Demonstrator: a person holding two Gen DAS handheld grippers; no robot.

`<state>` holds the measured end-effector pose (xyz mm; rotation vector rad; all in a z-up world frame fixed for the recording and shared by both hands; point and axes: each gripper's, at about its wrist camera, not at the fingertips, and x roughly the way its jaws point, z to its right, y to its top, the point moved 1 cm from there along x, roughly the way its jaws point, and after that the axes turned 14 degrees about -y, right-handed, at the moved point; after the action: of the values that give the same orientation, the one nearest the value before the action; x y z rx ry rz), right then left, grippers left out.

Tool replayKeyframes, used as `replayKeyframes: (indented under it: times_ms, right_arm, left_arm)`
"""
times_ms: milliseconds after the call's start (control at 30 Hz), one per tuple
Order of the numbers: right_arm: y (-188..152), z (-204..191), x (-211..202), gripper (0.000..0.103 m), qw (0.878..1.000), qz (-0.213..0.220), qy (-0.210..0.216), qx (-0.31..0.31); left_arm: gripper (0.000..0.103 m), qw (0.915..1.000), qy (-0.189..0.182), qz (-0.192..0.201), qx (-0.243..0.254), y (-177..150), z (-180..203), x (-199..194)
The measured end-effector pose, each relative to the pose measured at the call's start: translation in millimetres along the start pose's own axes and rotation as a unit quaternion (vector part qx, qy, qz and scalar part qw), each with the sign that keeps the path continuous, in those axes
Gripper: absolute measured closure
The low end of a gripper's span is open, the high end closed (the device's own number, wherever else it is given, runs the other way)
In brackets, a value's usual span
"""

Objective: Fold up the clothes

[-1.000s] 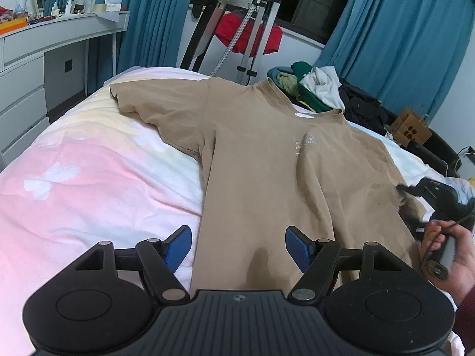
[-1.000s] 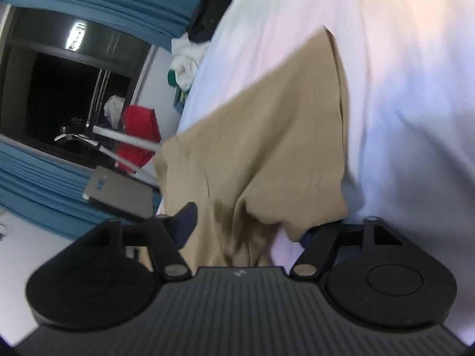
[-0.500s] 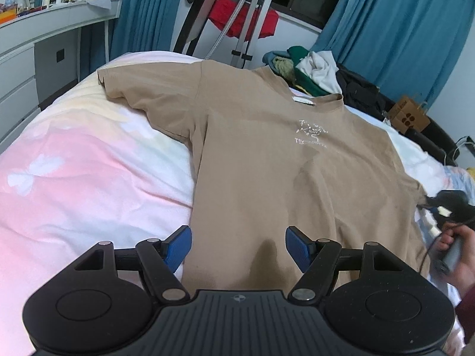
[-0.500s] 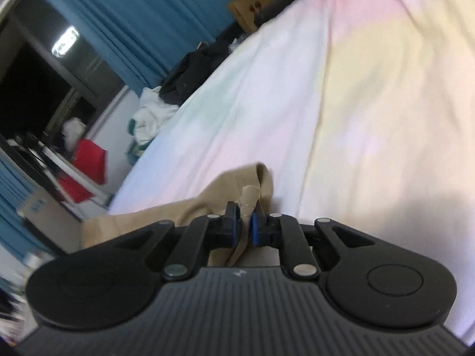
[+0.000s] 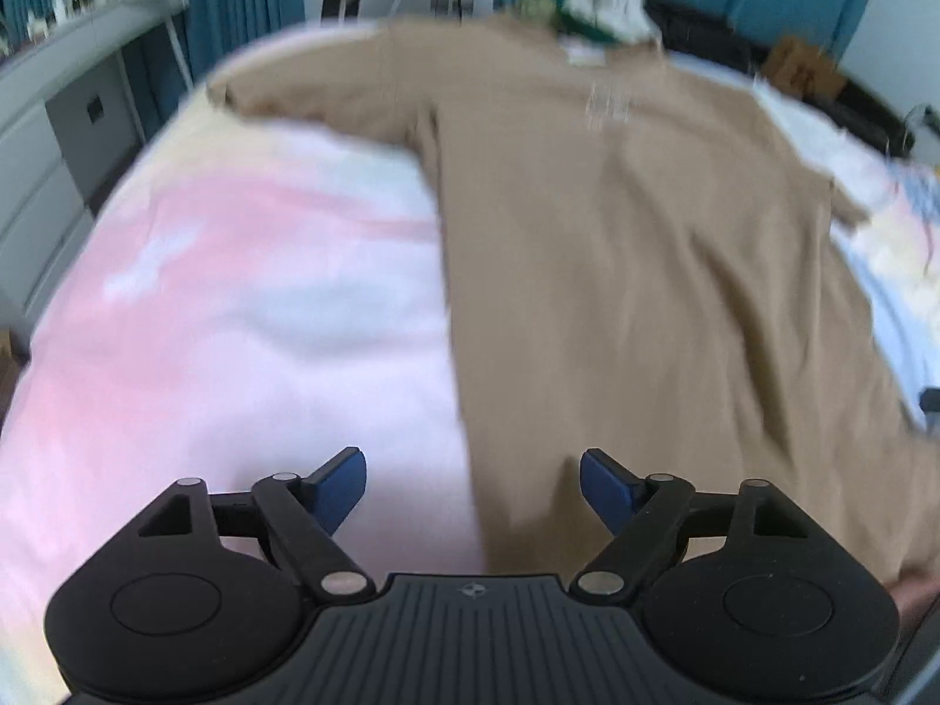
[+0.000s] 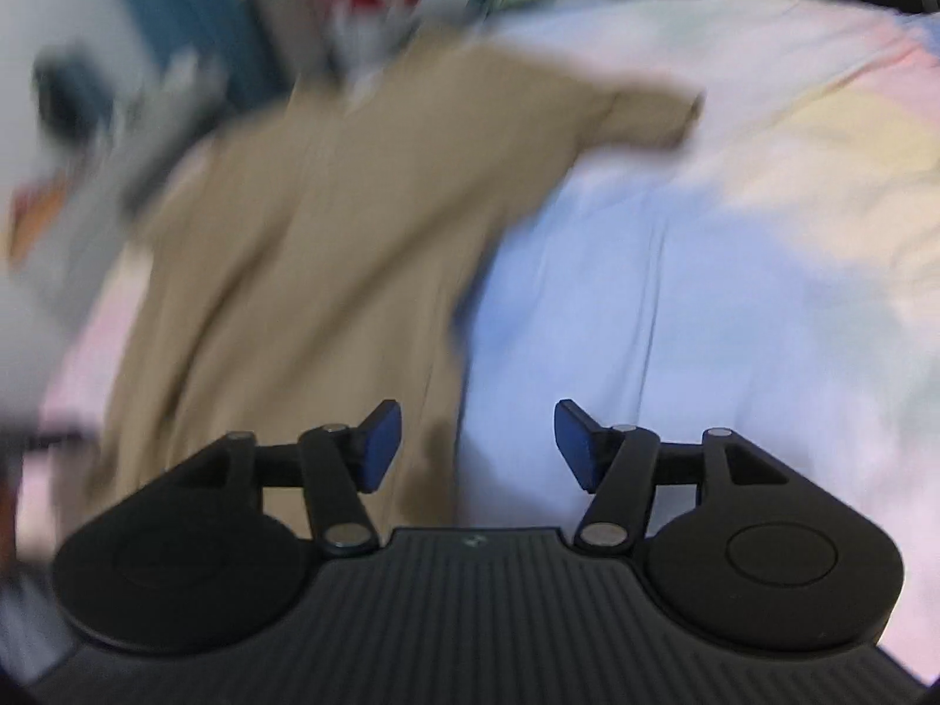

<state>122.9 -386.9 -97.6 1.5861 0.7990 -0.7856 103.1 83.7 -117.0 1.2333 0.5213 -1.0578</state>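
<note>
Cloth lay spread rather than folded: the tan short-sleeved cotton T-shirt [image 5: 634, 270] rested flat and open on the pastel pink, yellow and blue bedsheet [image 5: 247, 317], both sleeves out to the sides, collar at the far end and hem nearest the cameras. No fold showed anywhere on the T-shirt, so by the pictures the whole folding was left to do.

The left gripper [image 5: 473, 484] hovered over the T-shirt's hem at its left edge, blue-padded fingers wide apart and holding nothing. The right gripper [image 6: 477, 440] hovered at the T-shirt's right edge near the hem, fingers likewise spread and empty.

The left wrist view showed the T-shirt's full length, a small pale print [image 5: 608, 103] on its chest and a heap of green and white clothes [image 5: 587, 3] beyond its collar. The right wrist view, heavily blurred, showed instead the T-shirt's right sleeve [image 6: 640, 108] stretched out over the blue part of the sheet.
</note>
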Motion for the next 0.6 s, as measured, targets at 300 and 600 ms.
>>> replayKeyframes:
  times_ms: [300, 600]
  right_arm:
    - [-24, -45, -1, 0.043, 0.988, -0.114, 0.022, -0.099]
    - [-52, -116, -12, 0.050, 0.932, -0.119, -0.105, -0.326]
  left_arm:
    - [0.015, 0.9928, -0.068, -0.098, 0.005, -27, 7, 4]
    - [0.017, 0.9817, -0.068, -0.152, 0.092, -46, 39, 4]
